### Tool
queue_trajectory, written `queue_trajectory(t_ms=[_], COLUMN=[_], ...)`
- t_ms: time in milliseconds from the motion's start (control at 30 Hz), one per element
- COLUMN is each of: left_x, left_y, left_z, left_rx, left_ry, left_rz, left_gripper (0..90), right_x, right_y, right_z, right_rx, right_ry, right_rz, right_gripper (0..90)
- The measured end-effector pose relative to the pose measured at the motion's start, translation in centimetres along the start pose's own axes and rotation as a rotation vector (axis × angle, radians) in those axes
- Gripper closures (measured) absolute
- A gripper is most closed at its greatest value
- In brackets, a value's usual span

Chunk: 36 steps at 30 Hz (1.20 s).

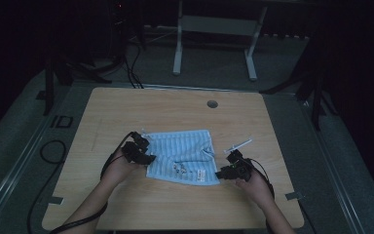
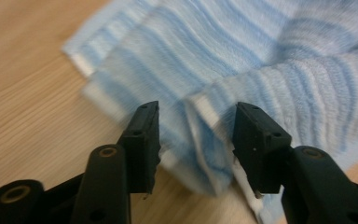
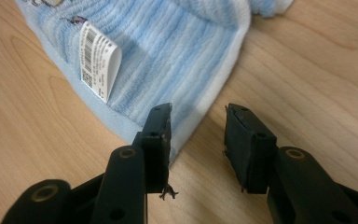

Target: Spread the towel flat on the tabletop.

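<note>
A light blue striped towel (image 1: 185, 153) lies folded in the middle of the wooden table (image 1: 126, 112). My left gripper (image 1: 146, 152) is at the towel's left edge. In the left gripper view its jaws (image 2: 196, 140) stand open, with a raised fold of the towel (image 2: 205, 140) between them, close to the right-hand jaw. My right gripper (image 1: 225, 166) sits at the towel's near right corner. Its jaws (image 3: 198, 140) are open over bare wood, and the towel corner (image 3: 186, 79) lies against the left-hand jaw. A white barcode label (image 3: 98, 60) is sewn to that hem.
A thin white pen-like object (image 1: 238, 145) lies on the table just right of the towel, beyond my right gripper. A round cable hole (image 1: 212, 104) is near the far edge. Bare wood surrounds the towel. Cables trail off the left side onto the floor.
</note>
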State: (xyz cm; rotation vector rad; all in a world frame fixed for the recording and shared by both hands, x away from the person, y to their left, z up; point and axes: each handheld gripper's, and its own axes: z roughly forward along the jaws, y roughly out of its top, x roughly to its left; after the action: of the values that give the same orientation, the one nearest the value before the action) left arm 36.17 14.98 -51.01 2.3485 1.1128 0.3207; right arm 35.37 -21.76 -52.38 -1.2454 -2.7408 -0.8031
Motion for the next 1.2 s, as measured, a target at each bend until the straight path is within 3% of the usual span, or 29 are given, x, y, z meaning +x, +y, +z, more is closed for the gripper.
queue_trajectory(t_ms=[67,233,333,400,467,600,700,767,833,933,1100,1200], left_x=[-0.2,-3.7,-6.1,-7.0,-7.1,-6.8,-6.5,-6.4,-6.5,-6.7,-6.9,-7.5], left_y=[-0.9,-2.6,-2.7,-2.4,-2.0,-1.7,-1.7,-1.7,-1.9,-1.8,-1.6,-1.6], left_z=[-1.6,-4.6,-4.0,-2.6,-1.2,0.8,1.4,1.4,1.4,1.4,0.4,-1.8], left_rx=[-0.020,-0.045,-0.039,0.002,0.025,0.070,0.080,0.072,0.064,0.081,0.099,0.059], left_ry=[0.010,-0.059,-0.124,-0.114,-0.117,-0.058,-0.055,-0.062,-0.101,-0.116,-0.140,-0.140], left_rz=[0.020,0.187,0.284,0.327,0.323,0.298,0.276,0.274,0.272,0.272,0.256,0.269], left_gripper=[48.3,52.7,55.9,55.9,55.8,55.4,55.6,59.2,71.7,84.9,87.0,87.0], right_x=[0.1,1.5,2.8,3.5,3.8,3.8,4.0,4.5,4.8,5.0,5.3,5.7], right_y=[0.0,0.0,0.5,1.1,1.6,2.2,2.2,2.0,1.8,1.8,1.9,1.6], right_z=[-0.5,-1.3,-1.3,-0.9,-0.4,1.1,2.4,2.6,2.6,2.6,2.2,1.0], right_rx=[-0.006,-0.025,-0.030,-0.027,-0.021,0.019,0.066,0.057,0.052,0.057,0.072,0.043], right_ry=[0.004,0.039,0.053,0.040,0.020,0.002,-0.054,-0.087,-0.127,-0.117,-0.100,-0.086], right_rz=[-0.005,-0.052,-0.111,-0.146,-0.164,-0.178,-0.205,-0.241,-0.266,-0.275,-0.282,-0.282], right_gripper=[61.0,61.3,60.7,59.4,58.9,57.5,56.3,58.6,66.6,84.1,86.5,86.5])
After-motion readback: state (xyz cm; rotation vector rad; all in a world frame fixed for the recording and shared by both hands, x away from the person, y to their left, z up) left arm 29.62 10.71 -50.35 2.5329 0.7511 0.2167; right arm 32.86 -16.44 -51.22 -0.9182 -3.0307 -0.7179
